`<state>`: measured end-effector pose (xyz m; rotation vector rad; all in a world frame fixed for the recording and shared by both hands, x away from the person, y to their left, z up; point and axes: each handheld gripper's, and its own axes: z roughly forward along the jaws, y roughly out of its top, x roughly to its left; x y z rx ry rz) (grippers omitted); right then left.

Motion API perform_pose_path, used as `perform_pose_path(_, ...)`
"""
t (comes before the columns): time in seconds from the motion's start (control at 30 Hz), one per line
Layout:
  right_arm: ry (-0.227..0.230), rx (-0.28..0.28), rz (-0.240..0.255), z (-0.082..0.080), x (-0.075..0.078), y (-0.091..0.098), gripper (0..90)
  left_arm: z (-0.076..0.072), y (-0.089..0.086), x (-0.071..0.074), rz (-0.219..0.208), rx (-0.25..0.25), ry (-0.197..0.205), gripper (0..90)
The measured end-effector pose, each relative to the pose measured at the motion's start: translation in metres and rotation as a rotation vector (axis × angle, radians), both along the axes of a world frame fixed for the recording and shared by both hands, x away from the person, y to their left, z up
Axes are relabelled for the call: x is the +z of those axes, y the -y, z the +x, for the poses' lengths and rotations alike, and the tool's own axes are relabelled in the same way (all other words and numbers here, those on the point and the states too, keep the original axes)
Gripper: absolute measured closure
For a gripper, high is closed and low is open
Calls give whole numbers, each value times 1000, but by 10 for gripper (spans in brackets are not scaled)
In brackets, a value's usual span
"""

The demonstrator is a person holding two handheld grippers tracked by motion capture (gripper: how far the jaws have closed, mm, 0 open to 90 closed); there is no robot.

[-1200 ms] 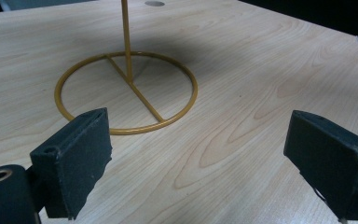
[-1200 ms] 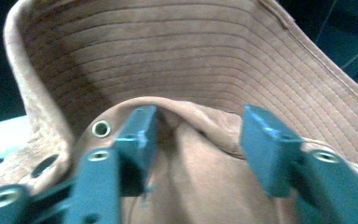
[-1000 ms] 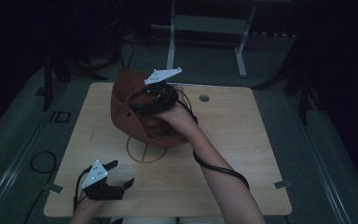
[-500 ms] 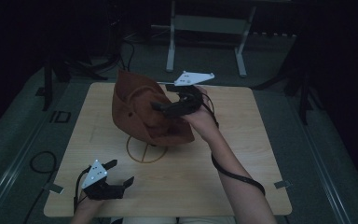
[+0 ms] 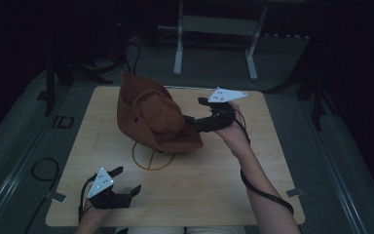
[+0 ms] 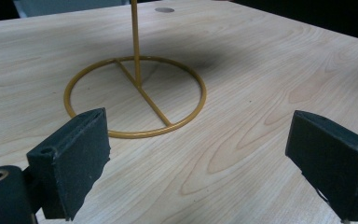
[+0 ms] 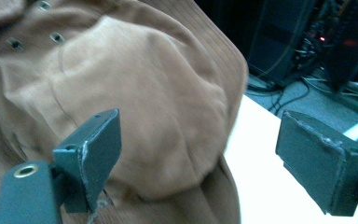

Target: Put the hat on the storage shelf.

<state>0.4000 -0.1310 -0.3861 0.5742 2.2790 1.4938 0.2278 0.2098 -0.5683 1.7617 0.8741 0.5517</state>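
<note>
The brown hat (image 5: pixel 151 114) is perched on the yellow wire stand (image 5: pixel 153 156) mid-tabletop (image 5: pixel 253 190). The right gripper (image 5: pixel 202 112) is held just beside its brim, fingers spread, nothing clamped. The left gripper (image 5: pixel 126 181), fingers apart, is kept near the front edge, bare wood between.

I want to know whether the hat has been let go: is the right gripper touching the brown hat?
Apart. In the right gripper view the right gripper has its jaws spread wide, having just opened, and the brown hat lies beyond them, pinched by neither pad.

One brown hat (image 5: pixel 151 117), one gold wire stand (image 5: pixel 153 157), one wooden table (image 5: pixel 214 185) — and two grippers, left (image 5: pixel 126 187) and right (image 5: pixel 195 113).
</note>
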Motion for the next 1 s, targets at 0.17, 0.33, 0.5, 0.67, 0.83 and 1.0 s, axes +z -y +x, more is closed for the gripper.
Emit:
perform_pose_path(0.17,-16,-44,19,1,-12,24,142,-1,1,0,-3,-1,3,70)
perform_pose_path(0.33,-25,-68,7,0,-25,40,142,0,0,0,-2,3,0,70)
perform_pose_path(0.5,-61,-106,-5,-2,-50,63,142,0,-1,-1,-3,8,-4,71)
perform_pose_path(0.67,-85,-128,9,-6,-67,79,142,1,-1,-2,-4,11,-8,70)
perform_pose_path(0.83,-98,-148,2,-11,-85,93,144,1,-2,-2,-5,15,-9,71)
perform_pose_path(1.0,-129,-161,-1,-19,-105,105,148,1,-2,-2,-8,15,-14,71)
